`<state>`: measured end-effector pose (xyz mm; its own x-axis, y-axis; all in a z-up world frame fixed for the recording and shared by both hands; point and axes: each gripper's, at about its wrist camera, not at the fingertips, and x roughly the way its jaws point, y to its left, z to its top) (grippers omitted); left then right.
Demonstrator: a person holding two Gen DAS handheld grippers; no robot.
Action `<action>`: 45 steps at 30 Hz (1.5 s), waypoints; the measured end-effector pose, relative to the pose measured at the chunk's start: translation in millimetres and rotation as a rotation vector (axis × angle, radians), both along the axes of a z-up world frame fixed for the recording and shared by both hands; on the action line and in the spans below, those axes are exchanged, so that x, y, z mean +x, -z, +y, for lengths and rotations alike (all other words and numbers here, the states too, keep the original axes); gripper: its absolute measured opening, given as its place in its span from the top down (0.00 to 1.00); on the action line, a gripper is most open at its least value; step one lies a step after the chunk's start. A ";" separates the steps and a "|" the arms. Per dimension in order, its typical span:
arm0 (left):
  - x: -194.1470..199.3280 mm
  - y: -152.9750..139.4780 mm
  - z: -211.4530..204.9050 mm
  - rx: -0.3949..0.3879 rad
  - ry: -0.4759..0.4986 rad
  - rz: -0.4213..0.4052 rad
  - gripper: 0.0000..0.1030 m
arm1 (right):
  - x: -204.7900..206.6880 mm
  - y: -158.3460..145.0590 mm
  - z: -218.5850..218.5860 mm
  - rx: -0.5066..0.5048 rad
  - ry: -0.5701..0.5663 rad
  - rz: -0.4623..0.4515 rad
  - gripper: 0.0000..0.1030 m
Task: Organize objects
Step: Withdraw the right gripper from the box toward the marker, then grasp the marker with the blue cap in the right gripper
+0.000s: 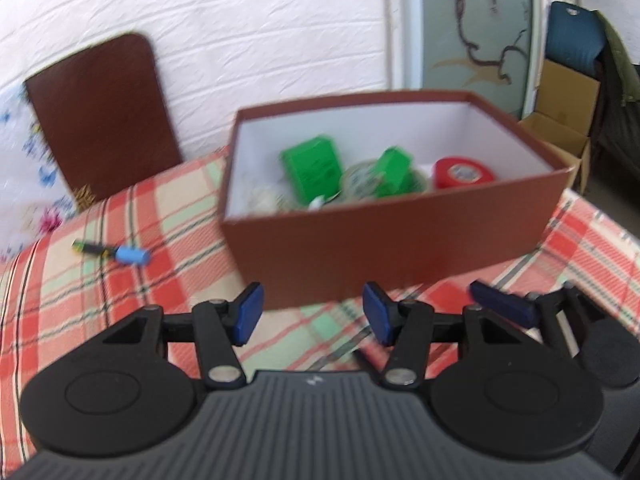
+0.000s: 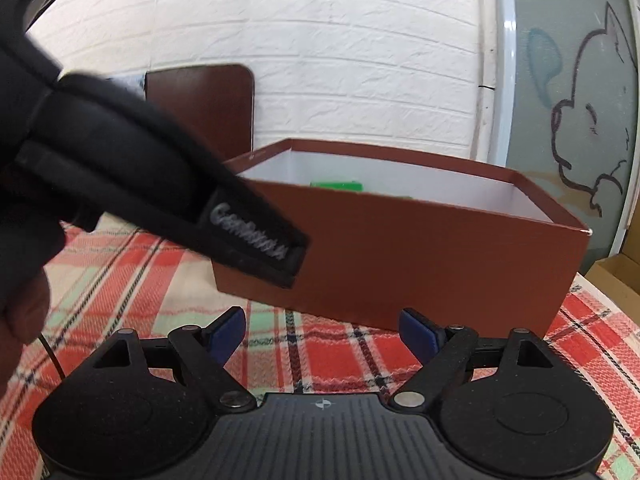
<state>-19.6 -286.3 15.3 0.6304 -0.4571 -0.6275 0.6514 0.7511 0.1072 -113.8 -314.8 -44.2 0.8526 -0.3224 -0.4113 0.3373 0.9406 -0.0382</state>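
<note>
- My left gripper sits low in the left wrist view, jaws apart, nothing between the blue pads, only bare plaid cloth.
- My right gripper is low in its own view, released wide and empty; in the left wrist view its blue pad and arm poke in at lower right.
- The plaid tablecloth gives me open room in the left half of the left wrist view. Its left edge falls away at the frame's far left.
- A small marker with a blue cap lies alone on the cloth at mid left, well apart from the box.
- The open brown box stands centre frame, its near wall just beyond my left pads. Its right corner sits near the table's right edge.
- Inside I make out two green packets, a roll of clear tape and a red roll; the pale things at the box's left end are too blurred to name.
- The box lid leans upright against the white brick wall at upper left.
- In the right wrist view a black strap and a hand cover the left side, hiding the cloth there.
</note>
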 end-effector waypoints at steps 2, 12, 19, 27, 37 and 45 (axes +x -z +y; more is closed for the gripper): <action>5.7 7.2 9.6 0.009 -0.023 0.007 0.45 | 3.4 1.5 1.0 0.022 -0.007 0.030 0.18; 38.9 41.7 64.0 0.043 -0.174 0.059 0.44 | 36.6 13.6 17.3 0.077 -0.093 0.180 0.23; 68.8 57.0 115.5 0.025 -0.284 0.068 0.37 | 74.7 17.6 41.7 0.018 -0.210 0.215 0.24; 117.0 72.0 206.4 -0.030 -0.513 -0.032 0.13 | 121.4 13.3 68.0 -0.019 -0.317 0.219 0.24; 130.0 77.4 239.4 -0.154 -0.590 -0.045 0.10 | 238.4 16.6 82.6 -0.166 -0.333 0.131 0.26; 131.3 79.7 239.3 -0.171 -0.587 -0.038 0.07 | 285.3 17.8 72.1 -0.065 -0.413 0.151 0.54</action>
<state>111.7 -47.0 -64.4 0.8281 -0.1191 -0.5477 0.1220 0.9920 -0.0313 171.5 -242.8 -62.0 0.8474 0.0034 -0.5310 -0.0805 0.9892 -0.1221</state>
